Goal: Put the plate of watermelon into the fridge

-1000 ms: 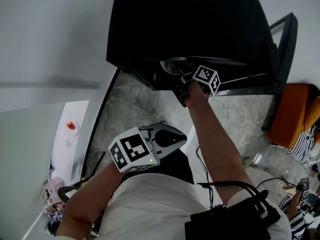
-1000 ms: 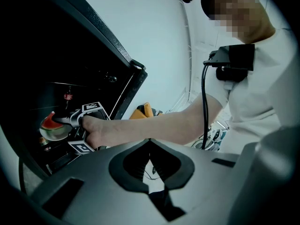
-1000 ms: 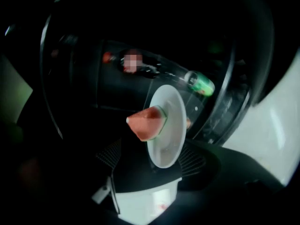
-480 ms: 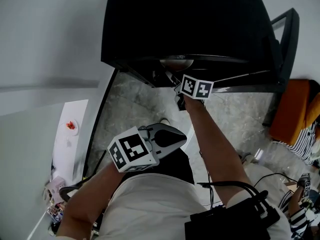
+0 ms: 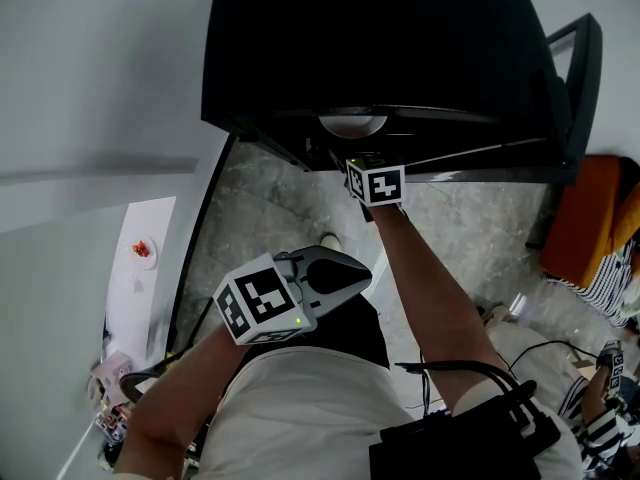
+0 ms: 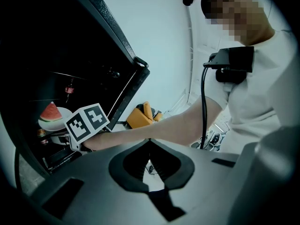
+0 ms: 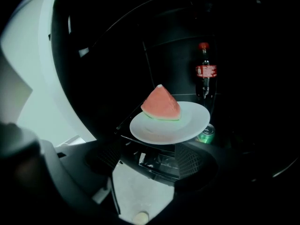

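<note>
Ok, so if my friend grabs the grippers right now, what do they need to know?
The left hand-held gripper is shut and empty, held back from the fridge.
The right hand-held gripper is open and empty, at the fridge mouth just in front of the plate.
The plate, with the watermelon slice on it, appears to rest on a shelf inside the fridge.
Done: the plate is in.
Left: pull the right one clear, then probably close the door, which stands open.
</note>
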`<action>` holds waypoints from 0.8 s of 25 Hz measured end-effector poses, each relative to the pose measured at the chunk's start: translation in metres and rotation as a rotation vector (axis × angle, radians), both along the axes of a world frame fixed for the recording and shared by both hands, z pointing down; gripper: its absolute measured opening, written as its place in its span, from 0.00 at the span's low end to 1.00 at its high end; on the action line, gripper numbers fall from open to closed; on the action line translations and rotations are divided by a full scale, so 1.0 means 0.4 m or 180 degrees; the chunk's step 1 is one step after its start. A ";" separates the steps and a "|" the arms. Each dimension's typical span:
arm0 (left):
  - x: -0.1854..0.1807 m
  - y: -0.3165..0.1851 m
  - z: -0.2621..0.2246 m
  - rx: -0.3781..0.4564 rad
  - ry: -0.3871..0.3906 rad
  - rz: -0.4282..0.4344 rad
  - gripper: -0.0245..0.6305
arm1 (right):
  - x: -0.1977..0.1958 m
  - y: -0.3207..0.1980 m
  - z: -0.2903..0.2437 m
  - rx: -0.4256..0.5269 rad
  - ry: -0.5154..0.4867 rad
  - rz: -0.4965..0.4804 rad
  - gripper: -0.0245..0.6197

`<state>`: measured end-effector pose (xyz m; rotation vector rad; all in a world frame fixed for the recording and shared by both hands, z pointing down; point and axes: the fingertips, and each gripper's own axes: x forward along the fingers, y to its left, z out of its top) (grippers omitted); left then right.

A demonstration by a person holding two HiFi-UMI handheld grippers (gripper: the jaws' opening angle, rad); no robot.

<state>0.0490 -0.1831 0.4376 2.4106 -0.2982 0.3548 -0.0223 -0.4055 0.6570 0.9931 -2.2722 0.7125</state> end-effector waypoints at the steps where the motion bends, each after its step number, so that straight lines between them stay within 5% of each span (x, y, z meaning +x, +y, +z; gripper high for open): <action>1: -0.001 0.000 0.001 -0.0003 0.0003 -0.0006 0.06 | 0.001 0.001 0.000 0.0006 0.0030 -0.0003 0.60; 20: -0.027 0.054 -0.013 0.0039 0.0020 -0.0034 0.06 | 0.076 0.068 0.028 -0.0183 0.0290 0.0161 0.60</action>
